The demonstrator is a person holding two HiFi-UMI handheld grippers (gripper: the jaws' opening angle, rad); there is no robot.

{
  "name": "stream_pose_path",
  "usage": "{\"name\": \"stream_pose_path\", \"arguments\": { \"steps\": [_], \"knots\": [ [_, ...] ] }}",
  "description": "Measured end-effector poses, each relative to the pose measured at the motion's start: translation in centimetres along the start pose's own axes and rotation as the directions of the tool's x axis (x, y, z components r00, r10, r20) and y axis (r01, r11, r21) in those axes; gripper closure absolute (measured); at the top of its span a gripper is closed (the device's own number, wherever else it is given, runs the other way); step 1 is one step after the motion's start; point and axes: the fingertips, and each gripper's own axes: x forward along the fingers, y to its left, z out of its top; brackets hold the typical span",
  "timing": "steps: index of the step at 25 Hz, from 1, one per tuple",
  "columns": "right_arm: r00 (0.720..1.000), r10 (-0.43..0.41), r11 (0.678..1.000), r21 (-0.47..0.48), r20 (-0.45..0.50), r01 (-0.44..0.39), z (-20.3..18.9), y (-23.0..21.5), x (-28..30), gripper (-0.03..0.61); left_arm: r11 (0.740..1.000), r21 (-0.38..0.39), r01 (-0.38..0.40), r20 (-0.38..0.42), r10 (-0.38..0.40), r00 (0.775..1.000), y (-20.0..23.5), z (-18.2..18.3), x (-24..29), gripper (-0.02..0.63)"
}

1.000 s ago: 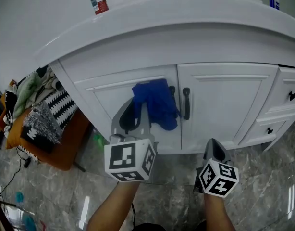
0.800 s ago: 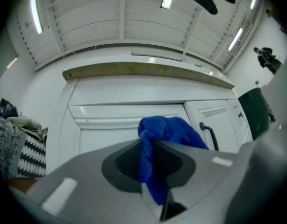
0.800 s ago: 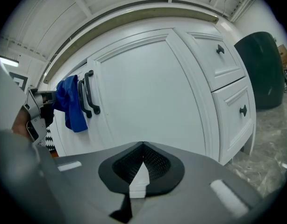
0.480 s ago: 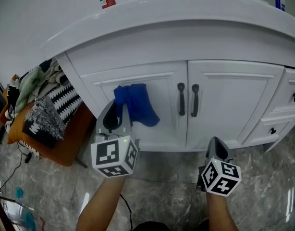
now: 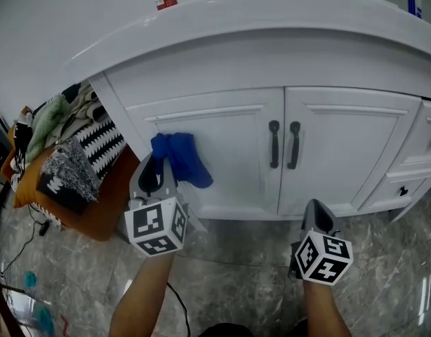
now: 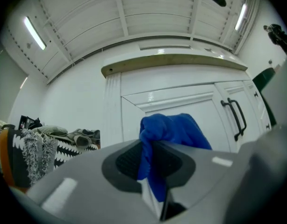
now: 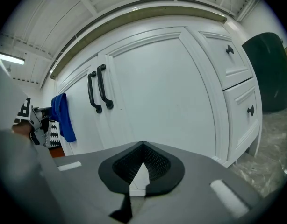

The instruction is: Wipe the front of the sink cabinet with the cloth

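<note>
Staring up at the sink cabinet (image 7: 153, 87) from low down. Right gripper (image 7: 142, 148) at the bottom, jaws pressed together tip to tip. Two black handles (image 7: 97, 92) side by side where the doors meet. Blue cloth (image 7: 62, 118) draped against the left door, left of those handles. Two drawers (image 7: 223, 62) stacked on the right, each with a small black knob (image 7: 230, 49). Dark green container (image 7: 269, 73) just past them, marbled floor (image 7: 274, 134) underneath.
</note>
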Motion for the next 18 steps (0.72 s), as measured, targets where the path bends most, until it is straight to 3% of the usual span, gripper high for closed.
{"name": "stream_pose_path", "arguments": {
  "steps": [6,18],
  "knots": [
    [1.000,0.011,1.000,-0.015,-0.003,-0.011,-0.1,0.6,-0.1,0.581,1.000,-0.002,-0.007,-0.003,0.007,1.000,0.1,-0.8,-0.2,0.552],
    [1.000,0.018,1.000,-0.021,0.000,-0.018,0.2,0.8,-0.6,0.581,1.000,-0.010,-0.011,-0.097,0.010,0.995,-0.5,-6.3,-1.2,0.554]
  ]
}}
